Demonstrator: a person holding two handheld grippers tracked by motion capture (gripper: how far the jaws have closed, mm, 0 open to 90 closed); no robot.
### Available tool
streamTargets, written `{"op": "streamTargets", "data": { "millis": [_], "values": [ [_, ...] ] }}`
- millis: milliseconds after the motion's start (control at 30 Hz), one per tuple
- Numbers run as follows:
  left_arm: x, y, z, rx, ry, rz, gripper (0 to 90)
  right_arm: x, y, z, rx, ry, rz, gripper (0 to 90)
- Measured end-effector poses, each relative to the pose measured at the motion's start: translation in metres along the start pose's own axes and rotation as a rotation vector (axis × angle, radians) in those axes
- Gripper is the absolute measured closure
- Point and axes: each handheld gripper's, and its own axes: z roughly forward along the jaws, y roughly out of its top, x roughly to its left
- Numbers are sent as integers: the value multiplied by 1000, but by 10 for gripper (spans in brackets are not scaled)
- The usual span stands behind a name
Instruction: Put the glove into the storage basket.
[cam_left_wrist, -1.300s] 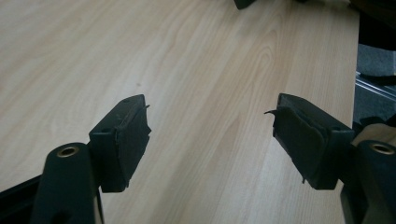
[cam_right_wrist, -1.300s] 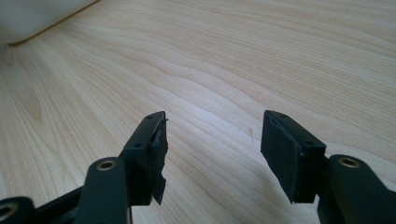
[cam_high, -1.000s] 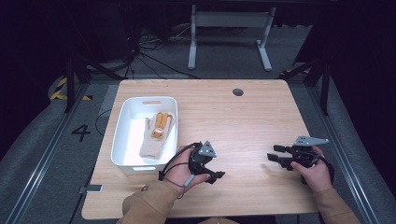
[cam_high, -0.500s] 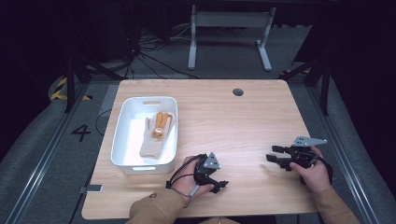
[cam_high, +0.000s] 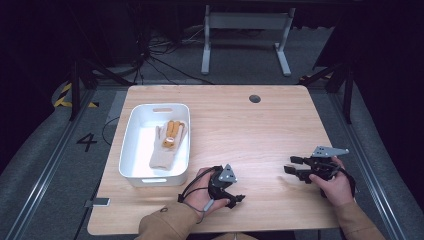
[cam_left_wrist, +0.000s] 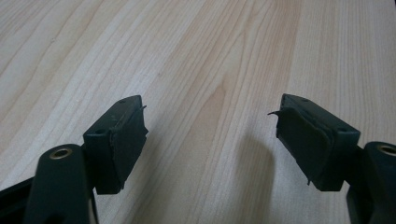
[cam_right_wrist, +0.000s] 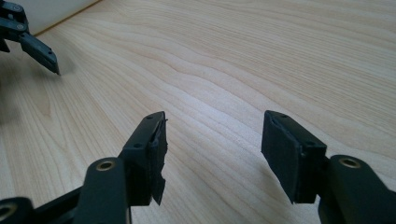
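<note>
A white bin (cam_high: 131, 150) stands on the left part of the table (cam_high: 260, 135), and in it lies a beige glove (cam_high: 165, 150) with an orange-fingered glove (cam_high: 172, 133) resting on its upper end. Both gloves sit wholly inside the bin's walls, which suggests that the placing step is done.

The left tongs (cam_high: 239, 200) lie low over the bare wood just beside the bin's near right corner, jaws apart and nothing between them; the left gripper view shows only wood grain in the gap between the two black pads (cam_left_wrist: 122, 140).

The right tongs (cam_high: 292, 165) hover near the table's right edge, well apart from the bin, pointing toward the left hand; their jaws also stand apart and hold nothing, as the right gripper view confirms (cam_right_wrist: 212, 149).

No other loose item lies on the table surface. Judging from this arrangement, little or nothing appears left to move, and both hands seem to be at rest positions.
</note>
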Motion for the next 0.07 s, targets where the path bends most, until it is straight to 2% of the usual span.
{"op": "streamTargets", "data": {
  "millis": [67],
  "values": [
    [0, 1, -1, 0, 5, 9, 237, 0, 0, 0, 2, 0, -1, 413]
  ]
}}
